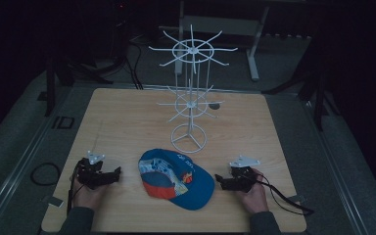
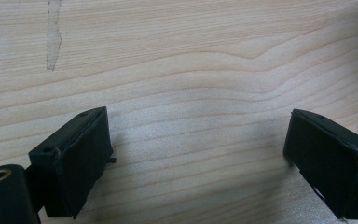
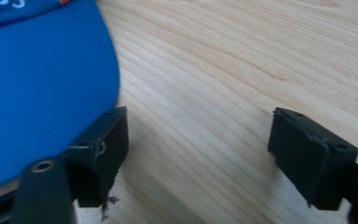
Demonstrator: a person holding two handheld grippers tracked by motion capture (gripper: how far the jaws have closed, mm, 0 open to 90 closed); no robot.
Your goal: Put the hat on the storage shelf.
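A blue cap (image 1: pixel 178 178) with an orange and patterned inside lies at the front middle of the wooden table (image 1: pixel 127 122). Behind it stands a white wire rack (image 1: pixel 191 93) with two tiers of hooks. Left of the cap, my left gripper (image 1: pixel 115 173) rests low, jaws pointing toward it. In its own view the left gripper (image 2: pixel 198 140) is open over bare wood. My right gripper (image 1: pixel 219 180) sits just right of the cap. The right gripper (image 3: pixel 198 140) is open too, and the cap's blue brim (image 3: pixel 42 70) lies beside its left jaw.
A dark floor surrounds the table, with cables (image 1: pixel 44 174) at the left and a cable (image 1: pixel 284 198) trailing from the right gripper. A white stand leg (image 1: pixel 252 54) rises behind the table. Bare wood lies on both sides of the rack.
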